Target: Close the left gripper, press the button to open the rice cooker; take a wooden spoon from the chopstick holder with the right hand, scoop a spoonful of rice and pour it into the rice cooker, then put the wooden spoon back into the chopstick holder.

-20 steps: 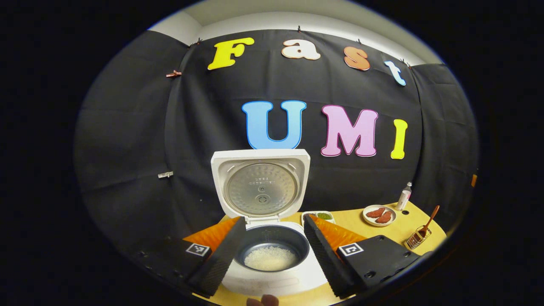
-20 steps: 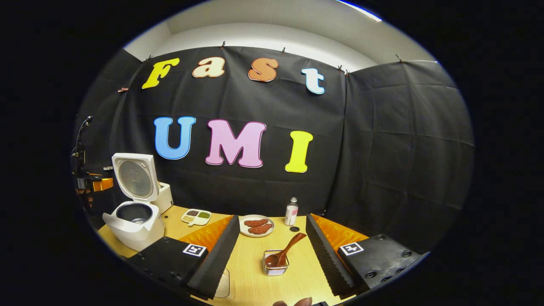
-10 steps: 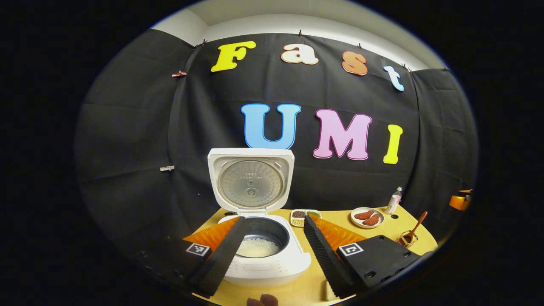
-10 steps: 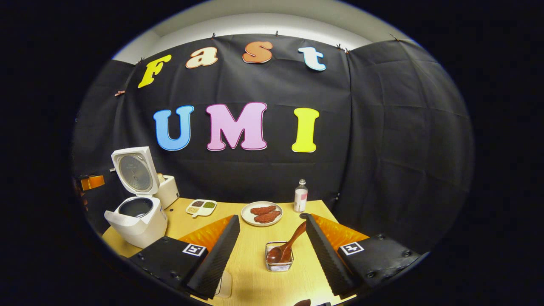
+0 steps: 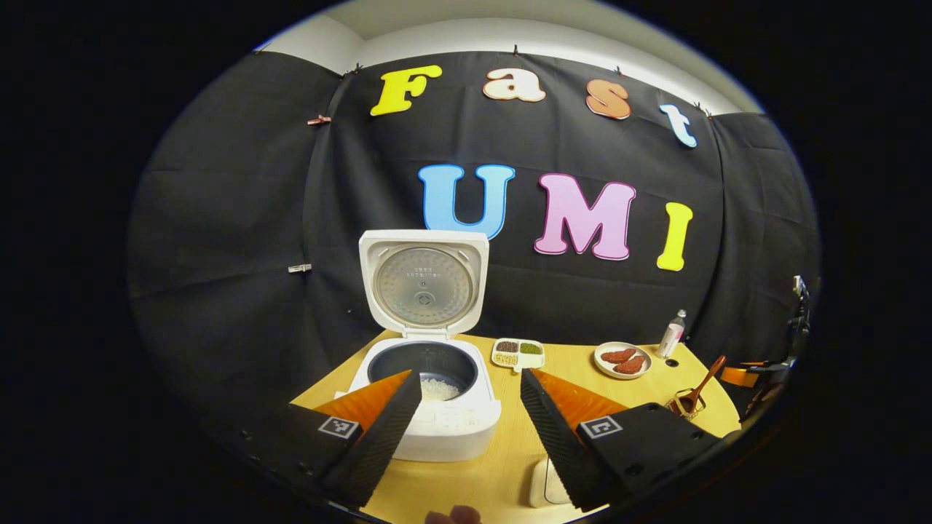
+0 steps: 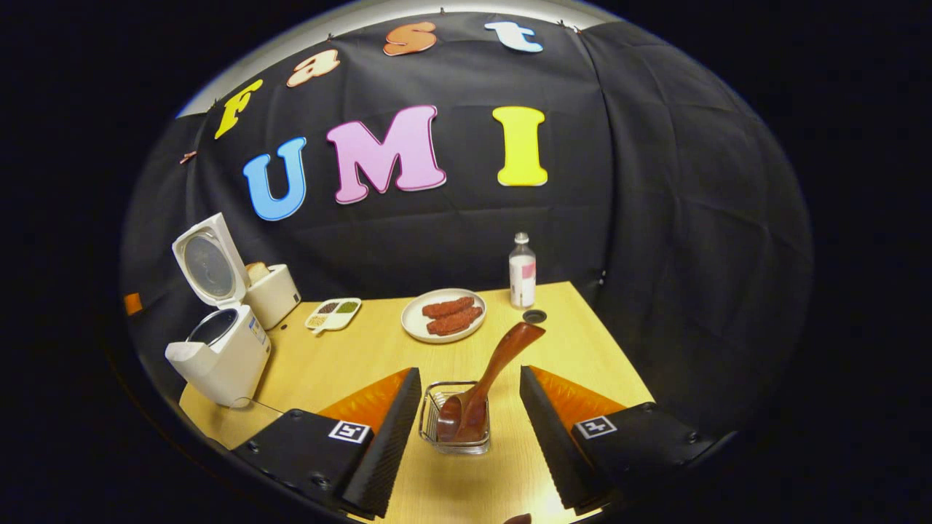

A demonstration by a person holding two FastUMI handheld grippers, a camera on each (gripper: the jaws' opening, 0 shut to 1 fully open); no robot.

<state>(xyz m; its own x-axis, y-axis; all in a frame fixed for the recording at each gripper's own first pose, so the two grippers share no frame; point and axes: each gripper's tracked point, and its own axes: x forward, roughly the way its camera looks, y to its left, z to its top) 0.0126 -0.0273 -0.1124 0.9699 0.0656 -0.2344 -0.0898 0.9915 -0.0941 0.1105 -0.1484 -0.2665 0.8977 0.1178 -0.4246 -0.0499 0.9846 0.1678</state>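
Looking along the left gripper (image 5: 466, 426), its two black fingers (image 5: 378, 444) are spread wide apart and hold nothing. Just beyond the left finger a white rice cooker (image 5: 437, 426) sits on the wooden table (image 5: 502, 473), its lid (image 5: 424, 284) standing upright and fully open. White rice (image 5: 440, 389) lies in the dark inner pot, partly hidden behind the left fingertip. Past the gap between the fingers is a small divided dish (image 5: 518, 352) of grains. Beyond the right finger sit a plate of reddish food (image 5: 620, 359) and a small bottle (image 5: 671, 335). Farther out to the right, the wooden spoon (image 5: 703, 380) leans in the wire chopstick holder (image 5: 683, 405).

Looking along the right gripper (image 6: 466, 429), its fingers (image 6: 382, 451) are also wide open and empty. The chopstick holder (image 6: 455, 426) stands on the table (image 6: 349, 364) directly between the two fingers, close to them but touching neither. The wooden spoon (image 6: 486, 386) rests bowl-down inside it, its handle tilting up and toward the right finger. Beyond the fingertips lie the plate (image 6: 444, 316), the bottle (image 6: 521, 271) and the divided dish (image 6: 333, 314). Well off past the left finger is the open rice cooker (image 6: 218, 349), with a cream-coloured appliance (image 6: 273, 291) just behind it.
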